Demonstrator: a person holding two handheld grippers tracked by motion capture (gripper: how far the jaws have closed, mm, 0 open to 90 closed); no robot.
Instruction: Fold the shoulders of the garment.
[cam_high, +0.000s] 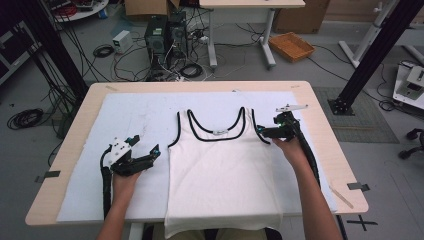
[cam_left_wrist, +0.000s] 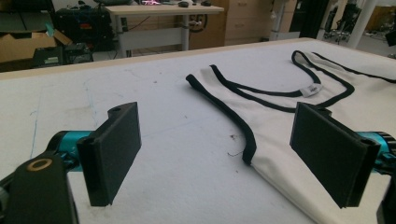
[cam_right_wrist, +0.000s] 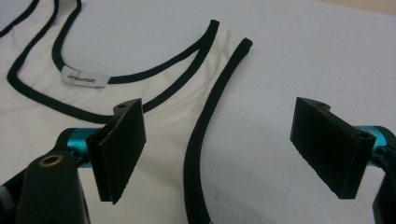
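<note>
Left gripper with jaws apart beside white tank top, right gripper jaws apart over its armhole edge, top flat on tabletop, hem hanging off near edge

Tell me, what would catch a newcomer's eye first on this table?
First, the white tank top with black trim, spread flat in the middle of the white mat, its hem hanging over the near edge. Next, the two black hand-held grippers flanking it, both open: the left gripper on the mat beside the top's left side, the right gripper at its right armhole.
</note>
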